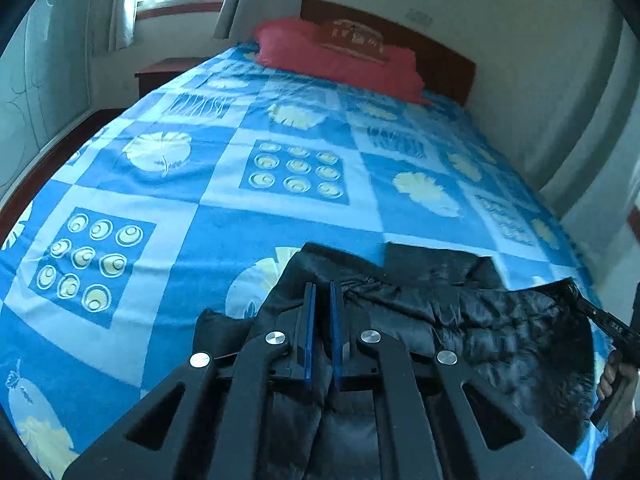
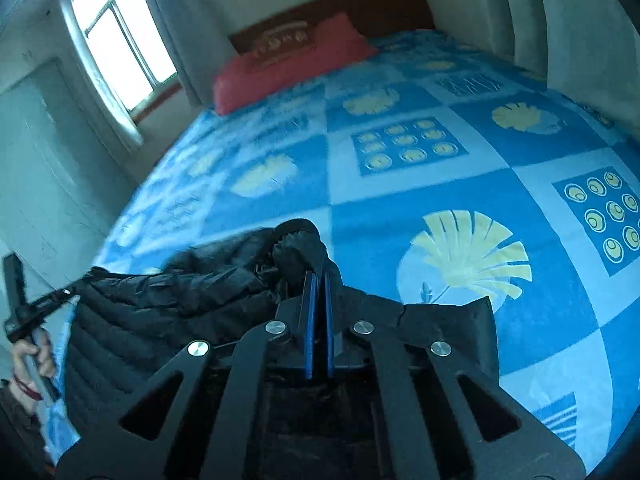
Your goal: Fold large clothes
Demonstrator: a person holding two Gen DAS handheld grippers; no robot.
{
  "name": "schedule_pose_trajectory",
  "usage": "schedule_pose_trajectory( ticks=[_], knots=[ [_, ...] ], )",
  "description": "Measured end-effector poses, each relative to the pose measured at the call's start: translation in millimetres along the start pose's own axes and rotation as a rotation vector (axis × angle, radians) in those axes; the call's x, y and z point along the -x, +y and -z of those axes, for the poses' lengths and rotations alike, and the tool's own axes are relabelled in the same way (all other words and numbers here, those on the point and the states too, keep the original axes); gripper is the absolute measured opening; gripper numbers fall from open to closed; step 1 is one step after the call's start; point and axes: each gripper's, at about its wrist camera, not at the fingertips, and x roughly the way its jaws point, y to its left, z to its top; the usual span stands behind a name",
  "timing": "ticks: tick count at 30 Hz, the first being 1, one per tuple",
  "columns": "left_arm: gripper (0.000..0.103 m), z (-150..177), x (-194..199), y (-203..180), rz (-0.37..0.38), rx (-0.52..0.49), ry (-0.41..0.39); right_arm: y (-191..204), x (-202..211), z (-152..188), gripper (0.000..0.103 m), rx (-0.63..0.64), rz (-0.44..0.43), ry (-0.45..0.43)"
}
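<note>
Both claws are clamped on the black quilted puffer jacket [image 1: 500,320], one at each end of its near edge. Your left claw [image 1: 322,292] has its blue-lined fingers drawn together with a fold of jacket fabric pinched between them, and your right claw [image 2: 318,280] is shut the same way on a bunched, dark collar-like part at the other end. Neither view shows exactly which seam or corner is gripped.

Taking the jacket as the landmark: it lies at the near end of the blue patterned bedspread [image 1: 280,220], its long axis running crosswise between your two claws rather than toward the headboard. From the left claw, the body of the jacket spreads off to the right, where your right hand [image 1: 618,384] shows just beyond its far edge. From the right claw, it spreads left toward your left hand [image 2: 34,354]. Each hand is nearest its own end; neither has an advantage.

Beyond the jacket the bedspread lies open. I judge the coming fold depends on carrying both held ends together across that axis, keeping them level so the edge stays straight. Farthest from the jacket lie the red pillow [image 1: 340,56] and the dark wooden headboard [image 1: 432,52].
</note>
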Motion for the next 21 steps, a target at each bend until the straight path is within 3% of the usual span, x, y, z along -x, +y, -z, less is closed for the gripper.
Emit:
schedule_pose_trajectory(
  ticks=[6,11,14,15,16,18,21],
  knots=[
    [0.005,7.3,-42.3,12.7,-0.050,0.026,0.049,-22.7,-38.0,8.4,0.004,-0.049,0.084,0.055],
    [0.006,12.1,-51.4,15.6,-0.057,0.036,0.064,-33.3,-51.9,15.6,0.006,-0.080,0.115,0.083],
    [0.009,10.3,-40.5,14.6,-0.034,0.035,0.063,-32.8,-40.2,14.8,0.023,-0.094,0.110,0.053],
    [0.017,9.4,-34.7,13.7,-0.031,0.030,0.064,-31.7,-34.9,14.4,0.033,-0.097,0.105,0.039],
    [0.034,8.7,-27.6,12.5,-0.034,0.025,0.061,-28.7,-26.6,14.0,0.034,-0.095,0.107,0.018],
    [0.053,7.3,-2.4,10.4,-0.049,0.028,0.001,-14.6,-6.1,14.4,0.034,-0.072,0.114,-0.034],
    [0.054,7.6,28.4,0.4,-0.039,0.036,-0.069,15.6,7.7,18.4,0.034,-0.012,0.067,-0.052]
  ],
)
